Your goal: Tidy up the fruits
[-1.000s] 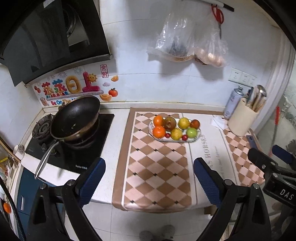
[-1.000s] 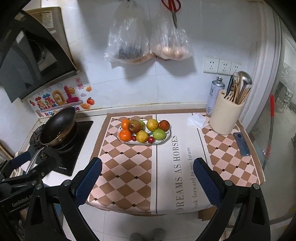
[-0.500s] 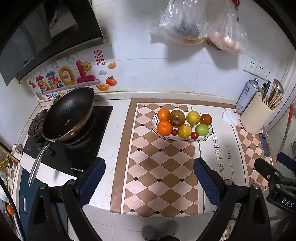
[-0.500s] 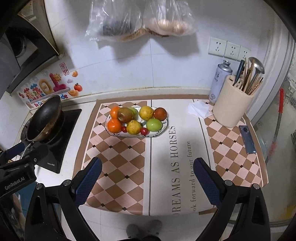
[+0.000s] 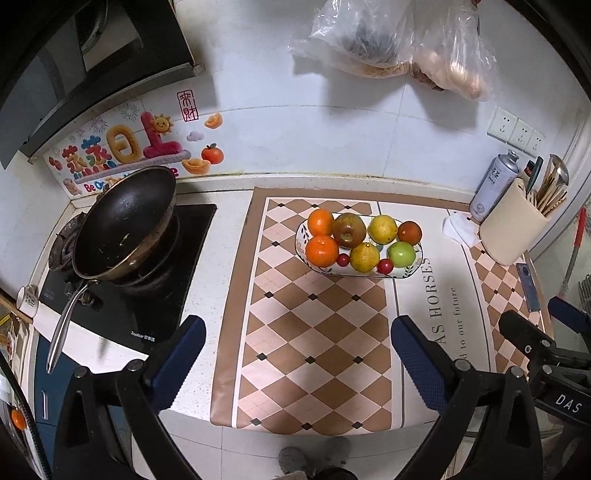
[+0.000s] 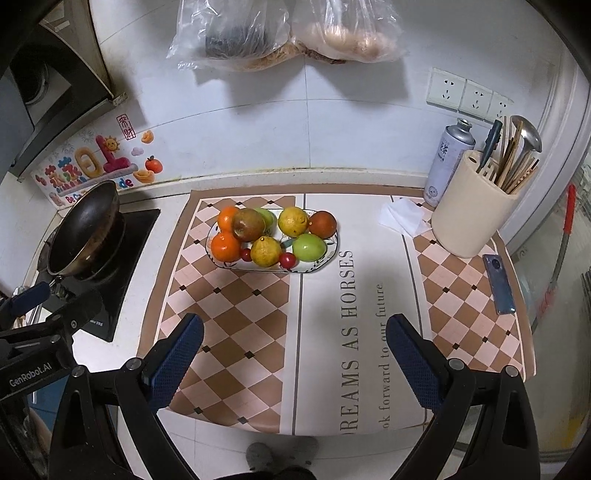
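Resting on the checkered brown-and-cream counter mat point(image 5: 314, 325), the oval white ceramic plate with a leaf-patterned rim point(image 5: 416, 263) carries a heap of smooth, rounded fruit: two glossy oranges point(image 5: 322, 251), a mottled red-brown apple point(image 5: 349, 229), two dimpled yellow citrus fruits point(image 5: 365, 257), a green apple point(image 5: 401, 254), a dark reddish fruit point(image 5: 409, 232) and two small red cherry tomatoes point(image 5: 385, 265). The plate sits toward the back of the mat, near the white tiled wall. Beside the mat's left edge, a dark round wok with a long metal handle point(image 5: 123, 225) rests tilted on a black glass hob point(image 5: 122, 306). At the right stand a cream cylindrical utensil holder point(image 6: 474, 210), a white spray can point(image 6: 447, 162), a folded white tissue point(image 6: 400, 218) and a flat blue phone point(image 6: 498, 284). Two clear plastic bags point(image 6: 280, 33) hang on the wall above.

The left gripper point(image 5: 295, 354), with blue textured pads, has just been opening; its jaws stand spread wide, empty, above the mat's near part, well short of the plate. The right gripper point(image 6: 295, 354) is likewise spread wide and holds nothing.
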`<state>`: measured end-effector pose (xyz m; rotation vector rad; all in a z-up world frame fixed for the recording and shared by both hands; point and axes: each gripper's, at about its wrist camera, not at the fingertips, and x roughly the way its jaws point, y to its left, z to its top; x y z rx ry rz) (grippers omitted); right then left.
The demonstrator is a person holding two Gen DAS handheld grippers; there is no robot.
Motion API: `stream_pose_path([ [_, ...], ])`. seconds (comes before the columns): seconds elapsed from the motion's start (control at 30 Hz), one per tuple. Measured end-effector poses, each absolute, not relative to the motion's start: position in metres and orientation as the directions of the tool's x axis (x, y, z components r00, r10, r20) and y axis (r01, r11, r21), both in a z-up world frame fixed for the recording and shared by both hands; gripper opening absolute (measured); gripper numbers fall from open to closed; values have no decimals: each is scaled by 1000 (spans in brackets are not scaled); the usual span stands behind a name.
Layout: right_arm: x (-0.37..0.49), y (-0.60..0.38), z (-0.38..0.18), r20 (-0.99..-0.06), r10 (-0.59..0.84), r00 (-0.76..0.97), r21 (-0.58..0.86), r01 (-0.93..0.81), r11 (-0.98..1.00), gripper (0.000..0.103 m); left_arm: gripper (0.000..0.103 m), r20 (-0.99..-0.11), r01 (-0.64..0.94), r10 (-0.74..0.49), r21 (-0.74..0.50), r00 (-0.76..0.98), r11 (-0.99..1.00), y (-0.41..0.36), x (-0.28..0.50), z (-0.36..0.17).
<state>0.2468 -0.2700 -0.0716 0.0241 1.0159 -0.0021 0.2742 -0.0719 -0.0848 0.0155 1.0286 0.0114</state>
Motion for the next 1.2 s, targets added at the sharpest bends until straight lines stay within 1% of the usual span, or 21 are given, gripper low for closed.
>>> stream_pose_path([
  [1.2, 238, -270, -73, -855, 28, 518, 31, -3, 1000, 101, 103, -852, -6, 21, 21, 523, 1000, -78, 264, -84],
])
